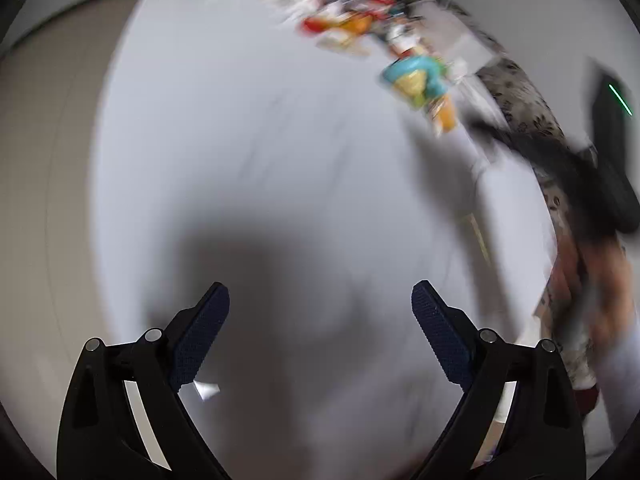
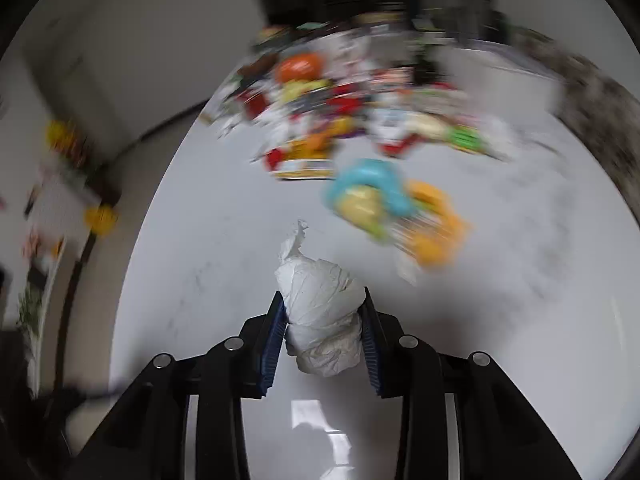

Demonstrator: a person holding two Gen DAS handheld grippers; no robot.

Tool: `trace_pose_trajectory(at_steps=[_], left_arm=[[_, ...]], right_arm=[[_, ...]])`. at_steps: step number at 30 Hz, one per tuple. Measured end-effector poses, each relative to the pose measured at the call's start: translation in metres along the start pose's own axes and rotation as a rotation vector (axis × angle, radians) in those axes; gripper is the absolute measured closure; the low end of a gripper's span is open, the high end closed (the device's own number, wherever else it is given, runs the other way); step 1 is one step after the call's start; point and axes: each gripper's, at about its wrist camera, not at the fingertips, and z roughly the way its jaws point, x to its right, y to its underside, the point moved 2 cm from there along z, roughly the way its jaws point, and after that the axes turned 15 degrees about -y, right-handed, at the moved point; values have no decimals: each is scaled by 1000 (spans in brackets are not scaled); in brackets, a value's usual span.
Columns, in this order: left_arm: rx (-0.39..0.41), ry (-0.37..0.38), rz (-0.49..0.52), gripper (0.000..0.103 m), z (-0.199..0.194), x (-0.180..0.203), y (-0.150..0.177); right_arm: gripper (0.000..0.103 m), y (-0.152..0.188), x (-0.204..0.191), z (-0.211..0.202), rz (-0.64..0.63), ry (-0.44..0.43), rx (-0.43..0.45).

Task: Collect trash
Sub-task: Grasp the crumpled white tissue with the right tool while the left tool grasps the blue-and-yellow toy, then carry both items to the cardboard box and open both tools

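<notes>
My right gripper is shut on a crumpled white paper ball and holds it above the white table. My left gripper is open and empty over the white table, its shadow below it. A blue and yellow wrapper lies just beyond the paper ball; it also shows in the left wrist view. A blurred heap of colourful wrappers lies at the far side of the table, and in the left wrist view at the top.
Both views are motion-blurred. An orange packet lies beside the blue wrapper. A person's patterned sleeve and a dark object are at the right. The floor lies left of the table edge.
</notes>
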Motion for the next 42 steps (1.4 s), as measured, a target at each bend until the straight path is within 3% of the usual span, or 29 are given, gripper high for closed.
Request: trace_pose_trajectory(at_steps=[4,7,9,15,17,19,21,23,27,33,36,42], left_arm=[[111,72,192,13,29,50,-74],[130,130,250,13,60,83,-128],[131,127,283,13,81,100,-156],[71,66,476,13,120,121,-178],[73,84,514,22,124,124,-184],[69,86,513,48,124,124,-190],[32,140,494,48,125,120,-195],[37,143,489,48,119,113,-191],[27,223,397,48,101,98,-183],[51,323,242,48,43,54,-136],[78,302,212,48,10,45,-94],[90,299,115,48,-55,59,29]], right_arm=[[67,51,23,-68,125,69,27],[67,82,32,-96,192,134,41],[67,100,39,-110,273,138,72],[67,120,44,-125,377,154,136],[67,124,46,-128,394,162,148],[67,125,48,-128,407,164,154],[67,126,48,-130,415,156,160],[67,124,47,-130,407,147,163],[67,117,44,-124,380,115,150],[67,101,35,-106,292,28,96],[67,97,27,-101,230,-34,64],[67,111,15,-111,65,-133,-34]])
